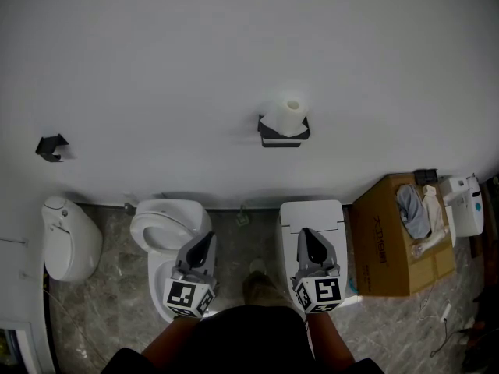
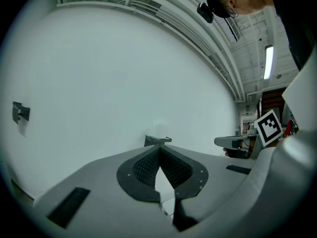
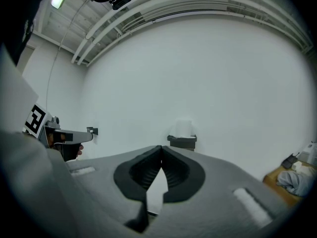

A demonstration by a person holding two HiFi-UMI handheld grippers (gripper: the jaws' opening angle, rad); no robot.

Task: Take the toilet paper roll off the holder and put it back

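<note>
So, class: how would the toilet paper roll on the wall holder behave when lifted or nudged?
The toilet paper roll looks thick and soft, so a squeeze would probably dent it. Its hollow core shows, so it is likely light. It seems to stand on end on the holder; tipped, it could roll.

Left gripper and right gripper — grey, black-padded, black-and-white marker cubes.

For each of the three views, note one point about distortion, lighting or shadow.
Head view: the wall bows at its foot; the toilet paper roll throws a faint shadow. Left gripper view: black round border, ceiling lamp glares. Right gripper view: same border; the roll nearly fades into the white wall.
</note>
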